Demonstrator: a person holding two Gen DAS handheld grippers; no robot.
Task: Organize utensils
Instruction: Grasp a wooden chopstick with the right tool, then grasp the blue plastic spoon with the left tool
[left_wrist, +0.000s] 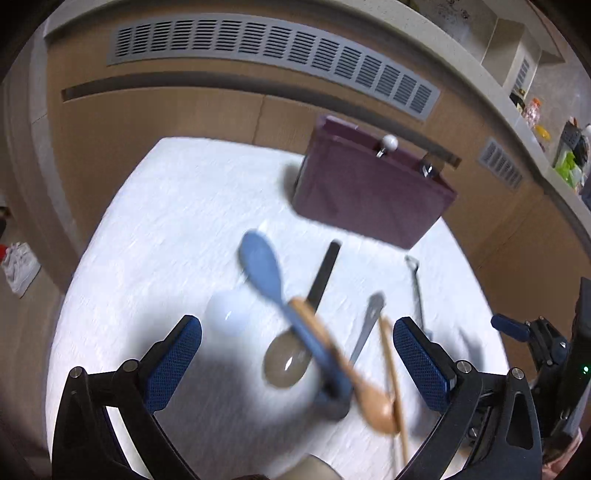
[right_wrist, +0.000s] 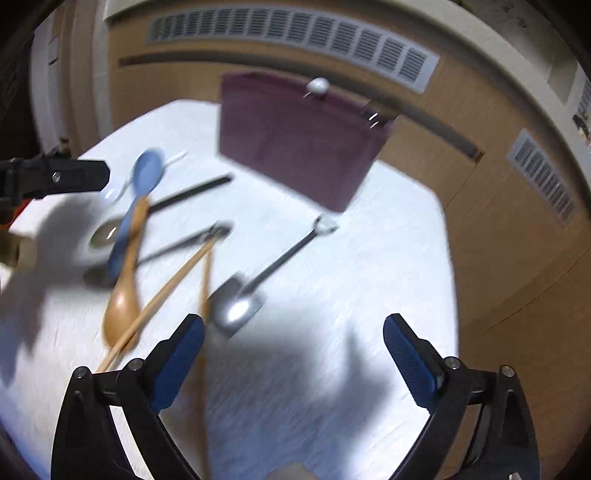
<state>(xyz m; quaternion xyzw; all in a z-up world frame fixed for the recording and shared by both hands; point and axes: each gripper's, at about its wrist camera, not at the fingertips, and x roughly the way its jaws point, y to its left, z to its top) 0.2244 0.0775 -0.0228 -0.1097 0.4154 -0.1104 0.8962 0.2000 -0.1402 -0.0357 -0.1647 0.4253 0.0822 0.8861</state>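
On white cloth (left_wrist: 177, 206), blurred utensils show no legible writing.

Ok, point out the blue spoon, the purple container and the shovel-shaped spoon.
blue spoon (left_wrist: 260, 264), left wrist view, bowl.
purple container (right_wrist: 291, 147), right wrist view, front wall.
shovel-shaped spoon (right_wrist: 236, 302), right wrist view, blade.

You see: spoons (right_wrist: 122, 306) x5 (blurry, rough count) | chopsticks (right_wrist: 166, 288) x2 | purple holder (right_wrist: 295, 140) x1 | shovel-shaped spoon (right_wrist: 236, 302) x1

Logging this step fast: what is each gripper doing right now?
Left gripper: open, holding nothing, above the spoons.
Right gripper: open, holding nothing, above the table.
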